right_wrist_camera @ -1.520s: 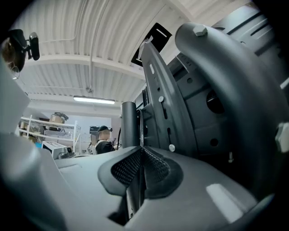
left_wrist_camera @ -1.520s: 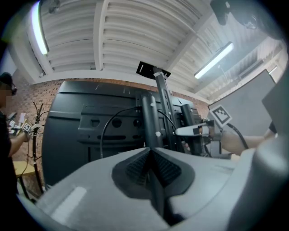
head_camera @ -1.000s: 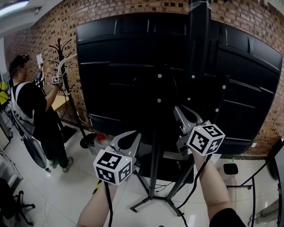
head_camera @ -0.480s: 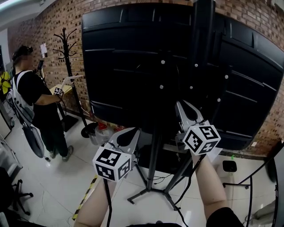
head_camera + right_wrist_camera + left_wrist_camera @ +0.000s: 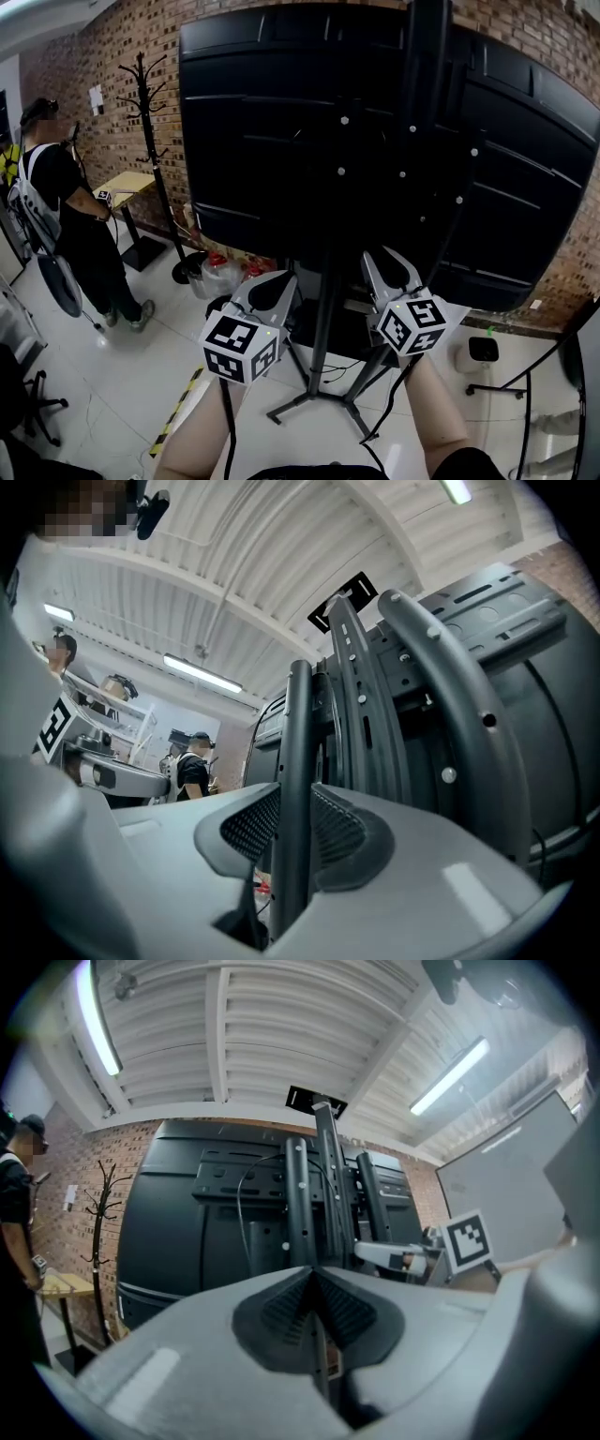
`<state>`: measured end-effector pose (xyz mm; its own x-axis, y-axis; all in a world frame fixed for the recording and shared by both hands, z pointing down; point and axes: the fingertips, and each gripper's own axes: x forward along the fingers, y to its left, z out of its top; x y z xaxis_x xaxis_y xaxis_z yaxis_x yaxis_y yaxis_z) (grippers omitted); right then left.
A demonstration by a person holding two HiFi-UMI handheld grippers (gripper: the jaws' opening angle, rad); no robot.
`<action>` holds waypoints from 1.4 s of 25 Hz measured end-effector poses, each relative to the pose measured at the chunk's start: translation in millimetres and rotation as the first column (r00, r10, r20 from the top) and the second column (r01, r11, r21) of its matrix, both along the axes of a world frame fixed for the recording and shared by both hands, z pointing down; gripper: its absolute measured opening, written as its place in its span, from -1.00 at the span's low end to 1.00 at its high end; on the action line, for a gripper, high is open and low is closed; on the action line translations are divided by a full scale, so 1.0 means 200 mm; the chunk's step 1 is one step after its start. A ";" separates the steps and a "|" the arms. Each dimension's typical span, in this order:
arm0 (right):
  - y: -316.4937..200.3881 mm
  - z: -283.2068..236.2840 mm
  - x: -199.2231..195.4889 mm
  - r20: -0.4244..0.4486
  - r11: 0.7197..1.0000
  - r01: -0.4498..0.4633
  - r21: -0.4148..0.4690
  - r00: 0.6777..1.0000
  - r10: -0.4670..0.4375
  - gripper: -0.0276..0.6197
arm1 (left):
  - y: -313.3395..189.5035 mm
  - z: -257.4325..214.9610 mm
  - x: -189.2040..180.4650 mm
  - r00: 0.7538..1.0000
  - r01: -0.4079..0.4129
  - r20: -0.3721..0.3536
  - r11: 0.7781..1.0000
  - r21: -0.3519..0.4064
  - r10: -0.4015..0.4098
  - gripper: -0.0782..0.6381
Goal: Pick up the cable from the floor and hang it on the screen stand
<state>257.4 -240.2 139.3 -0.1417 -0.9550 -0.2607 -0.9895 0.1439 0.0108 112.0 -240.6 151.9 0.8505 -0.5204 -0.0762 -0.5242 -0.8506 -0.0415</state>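
Long white ceiling tube lights (image 5: 94, 1016) give the room bright, even light. The glossy pale tiled floor (image 5: 103, 375) returns it as a soft sheen, while the large black flat screen (image 5: 281, 141) stays dark with only faint highlights. The wide-angle lenses bow the red brick wall (image 5: 141, 37) towards the edges, and both gripper views fade into black, blurred corners.

Black screen stand (image 5: 323, 337): 1 upright pole on splayed feet on the white tiled floor, carrying a large black screen seen from behind. A thin black cable (image 5: 387, 398) hangs right of the pole, trailing to the floor.
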 end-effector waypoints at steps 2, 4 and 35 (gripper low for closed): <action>0.05 0.08 -0.02 0.034 1.000 0.001 -0.013 0.999 -0.001 -0.60 | 0.03 0.02 -0.01 1.000 0.003 -0.003 1.000 0.001 -0.003 -0.77; 0.08 0.17 -0.05 0.061 0.999 0.008 -0.032 0.998 -0.006 -0.60 | 0.06 0.05 -0.02 1.000 -0.002 0.002 1.000 0.003 0.002 -0.77; 0.49 0.45 -0.57 -0.012 0.975 0.184 -0.124 0.982 -0.187 -0.90 | 0.45 0.51 -0.14 0.998 0.021 0.065 0.999 -0.026 -0.019 -0.77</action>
<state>144.0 -141.4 230.3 -0.3243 -0.9358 -0.1384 -0.9451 0.3268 0.0049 84.9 -150.7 253.3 0.8426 -0.5385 -0.0076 -0.5381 -0.8412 -0.0530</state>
